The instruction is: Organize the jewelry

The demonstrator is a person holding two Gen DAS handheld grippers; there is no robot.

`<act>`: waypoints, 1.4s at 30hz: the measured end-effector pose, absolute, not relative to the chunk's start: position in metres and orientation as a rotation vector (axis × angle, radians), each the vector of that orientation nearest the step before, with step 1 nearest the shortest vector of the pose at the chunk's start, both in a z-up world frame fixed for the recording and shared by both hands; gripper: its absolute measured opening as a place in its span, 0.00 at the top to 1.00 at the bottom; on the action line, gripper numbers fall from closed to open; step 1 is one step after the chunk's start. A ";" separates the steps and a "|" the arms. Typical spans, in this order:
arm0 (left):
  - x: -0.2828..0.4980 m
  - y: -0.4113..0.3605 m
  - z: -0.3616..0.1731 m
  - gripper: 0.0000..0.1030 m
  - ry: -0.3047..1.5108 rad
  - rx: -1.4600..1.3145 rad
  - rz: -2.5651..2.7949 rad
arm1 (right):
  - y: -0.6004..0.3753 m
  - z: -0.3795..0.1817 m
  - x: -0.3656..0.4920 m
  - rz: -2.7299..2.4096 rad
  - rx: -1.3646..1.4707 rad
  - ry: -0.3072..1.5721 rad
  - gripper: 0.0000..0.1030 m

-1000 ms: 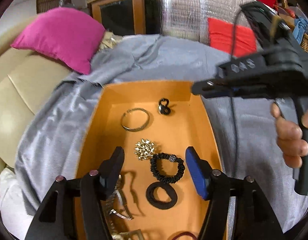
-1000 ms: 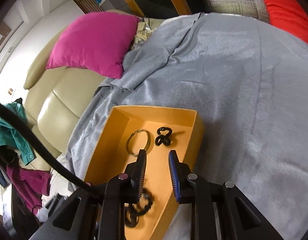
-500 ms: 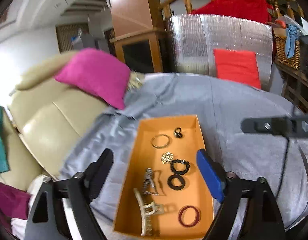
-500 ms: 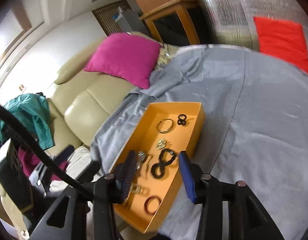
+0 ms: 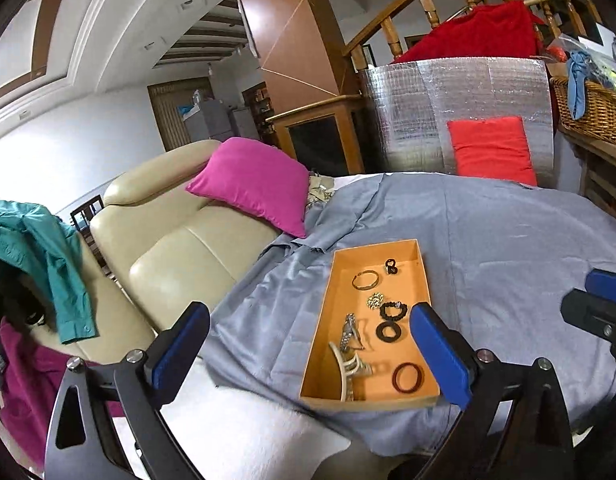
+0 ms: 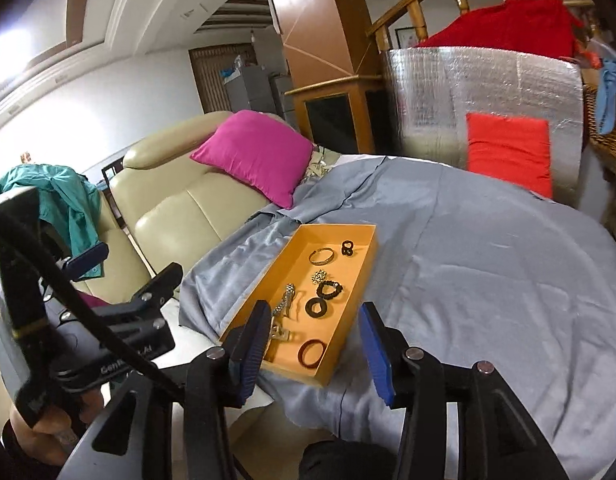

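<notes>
Both hand-held grippers withdrew; tray (image 5: 324, 312) lengthwise away.

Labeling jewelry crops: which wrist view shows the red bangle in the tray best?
Left wrist: the red bangle lies fully clear, larger, at the orange tray's near end. Right wrist shows it smaller and more foreshortened, between the open right tongs.

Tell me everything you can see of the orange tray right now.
The orange tray is a shallow, open rectangular box, cardboard by the look, with low straight walls. It lies flat on the grey cloth, its near end close to the cloth's edge. Inside are a gold bangle, black clip, gold brooch, two black hair ties, a watch, cream claw clip and red bangle. Neither gripper touches it.
</notes>
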State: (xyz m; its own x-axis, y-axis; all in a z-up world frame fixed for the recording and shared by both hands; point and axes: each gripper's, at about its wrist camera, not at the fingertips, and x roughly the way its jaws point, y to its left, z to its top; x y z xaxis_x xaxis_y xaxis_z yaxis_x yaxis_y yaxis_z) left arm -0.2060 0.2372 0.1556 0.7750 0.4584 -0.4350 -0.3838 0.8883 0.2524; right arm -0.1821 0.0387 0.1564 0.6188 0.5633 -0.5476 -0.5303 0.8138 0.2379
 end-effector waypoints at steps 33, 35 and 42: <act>-0.246 0.238 0.167 0.02 0.502 0.143 0.520 | 0.038 0.165 -0.239 0.614 0.066 0.609 0.47; -0.246 0.241 0.167 0.02 0.503 0.139 0.524 | 0.039 0.164 -0.239 0.615 0.062 0.609 0.47; -0.245 0.251 0.165 0.02 0.508 0.131 0.531 | 0.043 0.162 -0.237 0.617 0.055 0.614 0.47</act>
